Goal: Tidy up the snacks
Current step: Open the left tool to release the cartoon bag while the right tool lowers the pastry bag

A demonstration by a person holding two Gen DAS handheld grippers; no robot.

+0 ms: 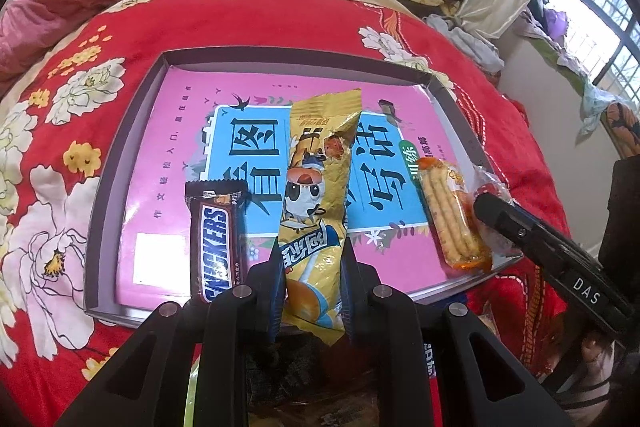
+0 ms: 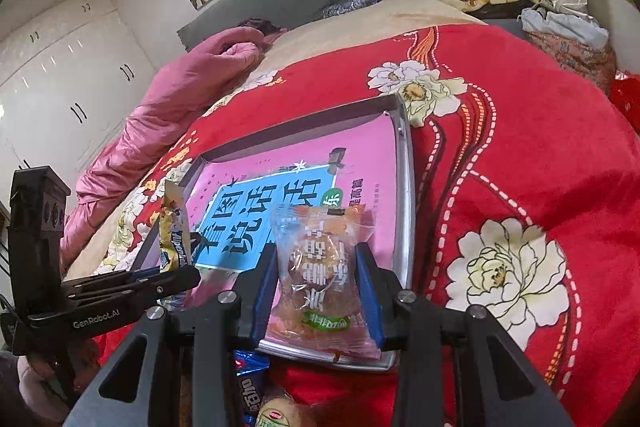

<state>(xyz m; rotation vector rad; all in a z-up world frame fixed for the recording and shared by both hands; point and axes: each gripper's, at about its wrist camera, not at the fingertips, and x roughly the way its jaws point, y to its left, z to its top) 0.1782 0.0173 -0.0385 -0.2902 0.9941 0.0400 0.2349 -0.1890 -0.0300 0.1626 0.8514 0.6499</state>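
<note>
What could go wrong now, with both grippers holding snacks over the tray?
1. The left gripper pinches only the low end of the long yellow snack packet; on release it may flop against the Snickers bar.
2. The right gripper brings its clear orange-edged packet down near the tray's right rim; it could land half off.

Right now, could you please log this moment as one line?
left tongs: shut on yellow snack packet | right tongs: shut on clear snack packet | tray: Snickers bar, cracker pack
</note>
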